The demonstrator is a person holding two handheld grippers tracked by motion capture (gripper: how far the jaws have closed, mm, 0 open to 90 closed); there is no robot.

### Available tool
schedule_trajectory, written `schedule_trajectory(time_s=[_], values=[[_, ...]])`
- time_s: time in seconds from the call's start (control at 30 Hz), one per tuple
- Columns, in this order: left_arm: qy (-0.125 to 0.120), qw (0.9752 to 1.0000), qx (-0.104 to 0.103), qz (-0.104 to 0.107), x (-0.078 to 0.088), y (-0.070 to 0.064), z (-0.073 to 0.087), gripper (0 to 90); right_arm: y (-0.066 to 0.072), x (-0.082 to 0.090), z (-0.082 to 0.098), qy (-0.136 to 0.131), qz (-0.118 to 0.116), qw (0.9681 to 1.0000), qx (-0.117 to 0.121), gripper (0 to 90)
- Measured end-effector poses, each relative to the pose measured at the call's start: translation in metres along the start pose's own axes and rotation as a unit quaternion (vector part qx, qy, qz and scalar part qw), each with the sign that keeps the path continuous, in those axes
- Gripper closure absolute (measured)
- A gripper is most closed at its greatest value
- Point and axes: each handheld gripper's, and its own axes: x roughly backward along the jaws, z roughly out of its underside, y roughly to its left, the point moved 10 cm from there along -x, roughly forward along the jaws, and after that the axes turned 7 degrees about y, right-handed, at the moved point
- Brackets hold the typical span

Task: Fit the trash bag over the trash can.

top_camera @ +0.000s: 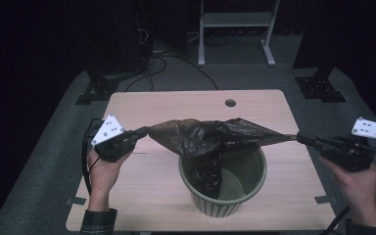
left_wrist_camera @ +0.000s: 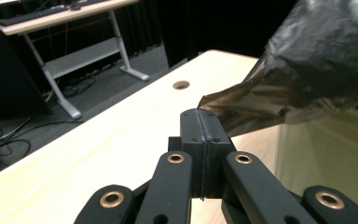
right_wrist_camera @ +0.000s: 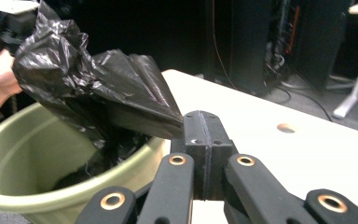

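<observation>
Both hands level: left gripper (top_camera: 142, 132) and right gripper (top_camera: 303, 138) clamp black bag (top_camera: 210, 134) taut; its bottom hangs inside green bin (top_camera: 223, 203).

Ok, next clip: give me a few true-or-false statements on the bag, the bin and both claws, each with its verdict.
1. Both claws, the left claw and the right claw, are shut on the black bag. True.
2. The bag lies flat on the table. False: it is stretched between the claws above the green bin.
3. Part of the bag hangs down into the bin. True.
4. The bin lies tipped on its side. False: it stands upright.
5. The bin is red. False: it is green.
</observation>
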Motion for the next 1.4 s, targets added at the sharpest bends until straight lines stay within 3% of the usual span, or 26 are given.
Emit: schedule_trajectory(time_s=[0.03, 0.07, 0.1, 0.13, 0.4, 0.57, 0.73, 0.87, 0.93, 0.97, 1.03, 1.23, 1.4], values=[[-0.002, 1.0, -0.002, 0.009, -0.001, -0.003, 0.0, 89.7, 0.0, -0.001, 0.002, 0.001, -0.005, 1.0, -0.001, 90.0], [-0.009, 0.9996, -0.009, 0.023, -0.002, -0.009, -0.001, 89.7, 0.001, -0.002, 0.004, 0.003, -0.011, 0.9999, 0.002, 84.4], [-0.014, 0.9993, -0.013, 0.034, -0.002, -0.015, -0.003, 89.6, 0.002, -0.003, 0.004, 0.003, -0.017, 0.9998, 0.003, 72.6], [-0.017, 0.9989, -0.022, 0.038, -0.003, -0.02, -0.006, 89.6, 0.005, -0.004, 0.002, 0.0, -0.029, 0.9996, 0.0, 68.8], [-0.027, 0.996, -0.057, 0.064, -0.008, -0.046, -0.027, 89.6, 0.026, -0.002, -0.024, -0.018, -0.049, 0.9984, 0.024, 63.3], [-0.028, 0.9941, -0.072, 0.077, -0.016, -0.059, -0.03, 89.6, 0.041, -0.017, -0.029, -0.013, -0.067, 0.9969, 0.039, 61.6], [-0.034, 0.9932, -0.07, 0.087, -0.02, -0.063, -0.031, 89.6, 0.047, -0.04, -0.021, 0.012, -0.073, 0.9962, 0.046, 57.9], [-0.035, 0.9931, -0.07, 0.087, -0.021, -0.064, -0.031, 89.6, 0.045, -0.061, -0.014, 0.035, -0.07, 0.996, 0.044, 61.9], [-0.036, 0.9932, -0.069, 0.087, -0.021, -0.063, -0.031, 89.6, 0.043, -0.073, -0.01, 0.051, -0.064, 0.9955, 0.046, 69.3], [-0.035, 0.9934, -0.068, 0.086, -0.02, -0.063, -0.03, 89.6, 0.042, -0.077, -0.008, 0.058, -0.06, 0.9954, 0.047, 79.2], [-0.033, 0.9937, -0.069, 0.083, -0.02, -0.061, -0.029, 89.6, 0.038, -0.082, -0.008, 0.056, -0.046, 0.996, 0.052, 90.0], [-0.036, 0.9951, -0.07, 0.06, -0.029, -0.047, -0.025, 89.7, 0.02, -0.089, -0.014, 0.031, -0.032, 0.9985, 0.032, 90.0], [-0.029, 0.9959, -0.066, 0.054, -0.045, -0.038, -0.024, 89.7, 0.002, -0.104, -0.017, 0.025, -0.015, 0.9994, 0.021, 90.0]])
